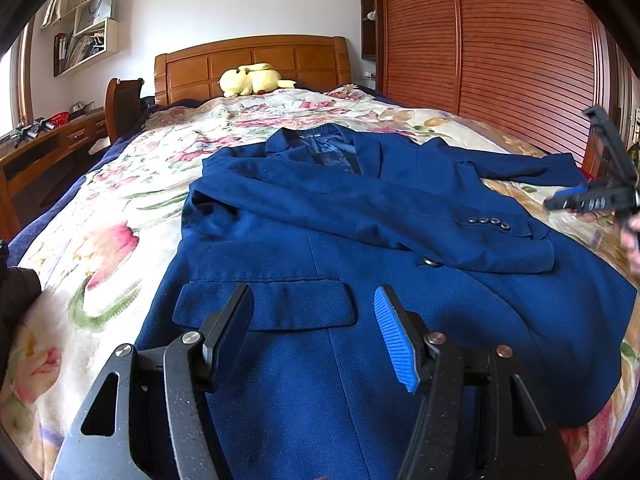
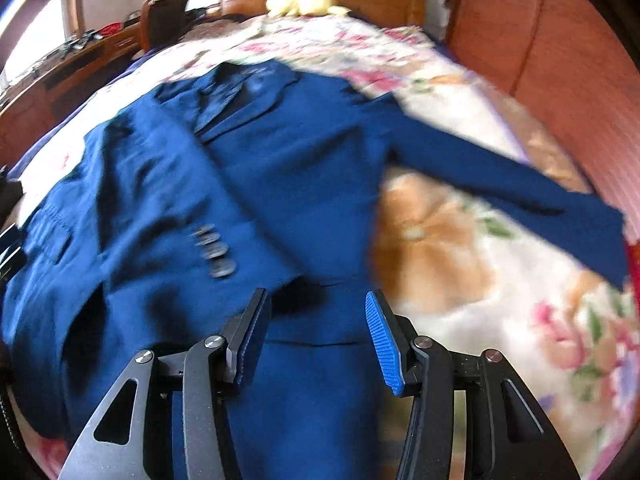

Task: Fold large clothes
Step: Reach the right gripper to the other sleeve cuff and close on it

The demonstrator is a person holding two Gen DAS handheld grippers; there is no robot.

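A navy blue blazer [image 1: 320, 248] lies front up on the floral bedspread [image 1: 120, 208], collar toward the headboard. One sleeve is folded across its chest, with the cuff buttons [image 1: 490, 222] showing. The other sleeve [image 2: 500, 176] stretches out to the right over the bedspread. My left gripper [image 1: 312, 300] hangs open just above the pocket flap [image 1: 264, 304], with nothing between its fingers. My right gripper [image 2: 316, 300] is open over the jacket's lower right part, holding nothing. It also shows at the right edge of the left wrist view, right gripper [image 1: 576, 200], held by a hand. The right wrist view is blurred.
A yellow plush toy [image 1: 250, 80] lies by the wooden headboard [image 1: 252, 60]. A slatted wooden wardrobe [image 1: 500, 60] runs along the bed's right side. A desk [image 1: 48, 144] and chair [image 1: 124, 100] stand on the left. A dark garment [image 1: 16, 296] sits at the left edge.
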